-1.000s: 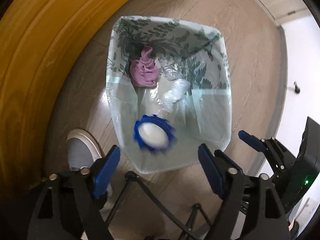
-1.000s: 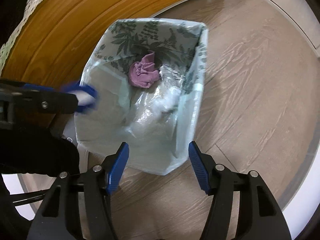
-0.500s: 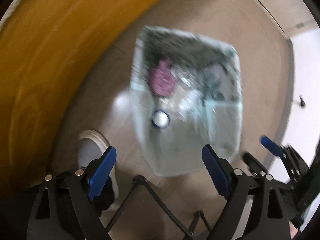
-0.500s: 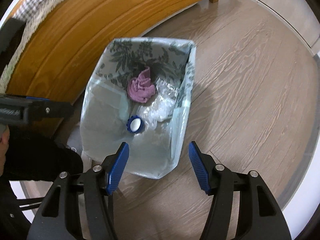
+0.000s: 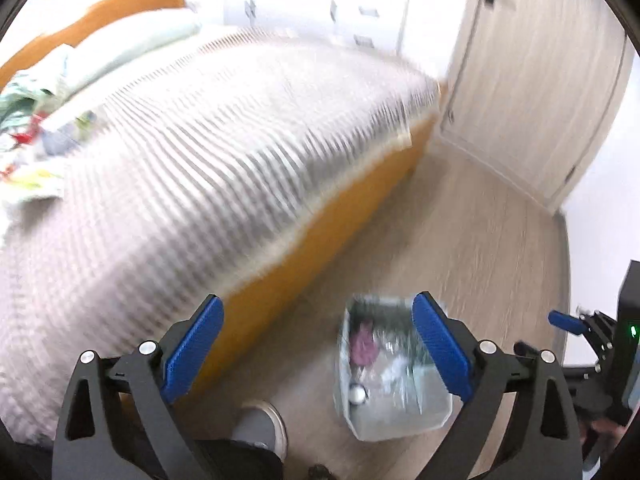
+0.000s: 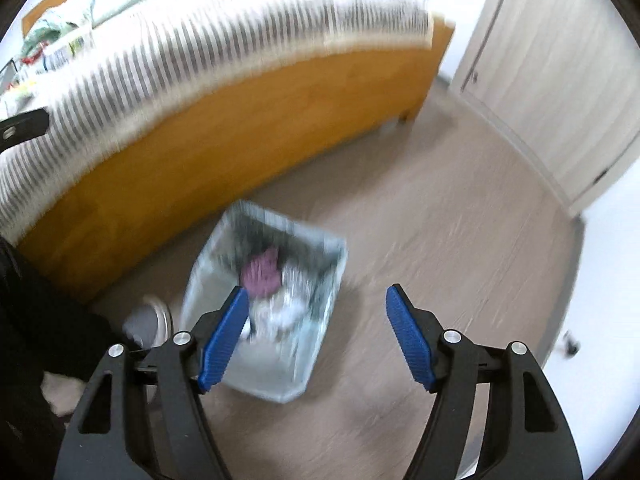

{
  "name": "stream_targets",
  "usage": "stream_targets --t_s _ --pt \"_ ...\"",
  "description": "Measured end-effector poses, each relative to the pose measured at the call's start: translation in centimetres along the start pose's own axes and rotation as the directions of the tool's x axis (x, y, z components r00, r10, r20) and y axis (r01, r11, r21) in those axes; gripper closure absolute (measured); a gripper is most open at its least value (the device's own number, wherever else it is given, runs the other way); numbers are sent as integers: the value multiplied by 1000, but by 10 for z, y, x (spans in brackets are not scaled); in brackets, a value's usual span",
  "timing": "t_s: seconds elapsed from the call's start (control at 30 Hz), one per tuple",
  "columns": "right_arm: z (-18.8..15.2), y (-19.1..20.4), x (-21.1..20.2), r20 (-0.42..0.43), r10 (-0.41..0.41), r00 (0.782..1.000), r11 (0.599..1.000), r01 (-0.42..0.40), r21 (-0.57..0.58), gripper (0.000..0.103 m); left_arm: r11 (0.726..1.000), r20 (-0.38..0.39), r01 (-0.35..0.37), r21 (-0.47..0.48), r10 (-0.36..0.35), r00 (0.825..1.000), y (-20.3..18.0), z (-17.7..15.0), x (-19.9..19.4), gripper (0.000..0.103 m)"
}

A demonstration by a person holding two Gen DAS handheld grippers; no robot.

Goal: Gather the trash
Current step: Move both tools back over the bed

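1. Left gripper (image 5: 316,344): jaws wide, just been opening, nothing between them.
2. Right gripper (image 6: 316,340): likewise wide, opening, empty.
3. Bin (image 6: 212,280): on floor beside bed (image 6: 200,152), well below both grippers, holding trash (image 6: 262,272).

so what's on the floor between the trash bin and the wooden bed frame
Mostly bare wood floor. In the right wrist view only a grey shoe sits in that gap, left of the trash bin, below the bed frame.
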State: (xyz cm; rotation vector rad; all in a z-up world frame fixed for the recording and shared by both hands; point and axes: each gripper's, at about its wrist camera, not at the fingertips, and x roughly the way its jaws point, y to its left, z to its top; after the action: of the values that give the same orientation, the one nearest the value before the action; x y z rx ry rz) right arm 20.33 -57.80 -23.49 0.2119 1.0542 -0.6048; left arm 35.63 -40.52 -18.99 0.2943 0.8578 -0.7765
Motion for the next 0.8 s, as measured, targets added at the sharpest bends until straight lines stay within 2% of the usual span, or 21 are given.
stream_targets --t_s 0.07,0.13,0.27,0.33,0.43,0.57,0.67,0.7,0.8 --pt "24 12 -25 77 -9 997 1000 10 -12 26 999 99 -40 -19 42 994 25 13 -44 7" --pt "45 30 -52 158 -12 987 999 17 -29 25 997 185 -71 -43 77 980 46 22 -83 7" --pt "73 75 -97 279 45 959 997 -24 -75 25 986 320 -88 -140 130 938 101 23 -157 7" --pt "85 104 -116 327 88 941 991 -50 -122 25 972 357 -132 -194 196 913 131 14 -189 7" --pt "99 151 -135 374 146 916 976 -72 -206 25 944 388 -180 -278 282 878 174 -4 -227 7" --pt "108 220 -150 404 224 887 944 -94 -316 25 904 389 -225 -364 367 845 220 -30 -258 7" --pt "114 269 -152 404 279 871 917 -117 -382 25 851 369 -283 -441 460 808 255 -45 -274 7" --pt "115 285 -152 399 300 867 905 -126 -406 25 835 359 -293 -466 481 800 268 -49 -277 7" --pt "119 333 -148 390 341 855 876 -138 -463 25 802 335 -292 -522 507 794 302 -59 -284 7"
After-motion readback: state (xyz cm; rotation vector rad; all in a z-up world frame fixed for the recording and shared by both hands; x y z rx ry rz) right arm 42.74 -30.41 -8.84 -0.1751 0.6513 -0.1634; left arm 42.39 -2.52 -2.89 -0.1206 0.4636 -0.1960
